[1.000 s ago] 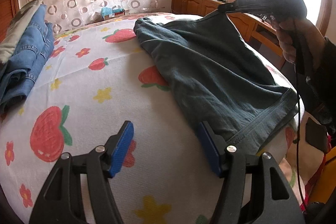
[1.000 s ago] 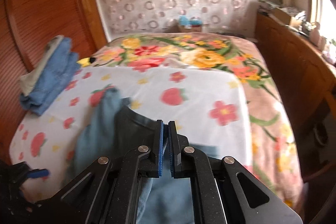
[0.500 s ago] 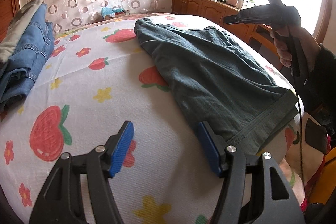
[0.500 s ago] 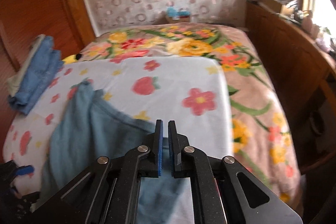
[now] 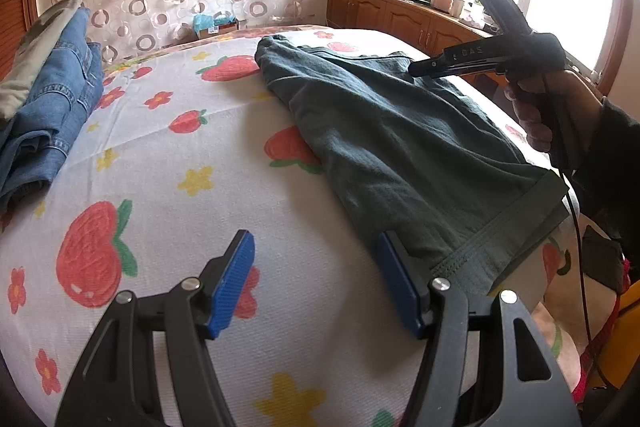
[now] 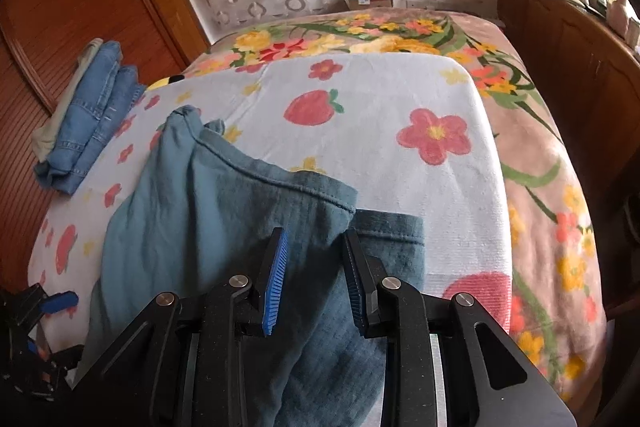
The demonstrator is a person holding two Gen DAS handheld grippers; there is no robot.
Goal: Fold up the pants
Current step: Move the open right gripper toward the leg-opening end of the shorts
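Dark teal pants (image 5: pixel 392 143) lie folded lengthwise on a white strawberry-print cloth (image 5: pixel 168 163) on the bed. They also show in the right wrist view (image 6: pixel 188 227). My left gripper (image 5: pixel 316 283) is open and empty, low over the cloth, its right finger beside the pants' hem. My right gripper (image 6: pixel 314 279) is open and empty just above the pants; in the left wrist view it (image 5: pixel 416 70) hovers over their far right part.
Folded blue jeans (image 5: pixel 52 107) lie stacked at the left by a wooden headboard (image 6: pixel 72 7). A floral blanket (image 6: pixel 540 155) covers the bed under the cloth. Wooden cabinets (image 5: pixel 392 19) stand along the right wall under a window.
My right gripper was shut on the pants and held them up. It has lowered them flat, let go and opened. My left gripper has stayed in place.
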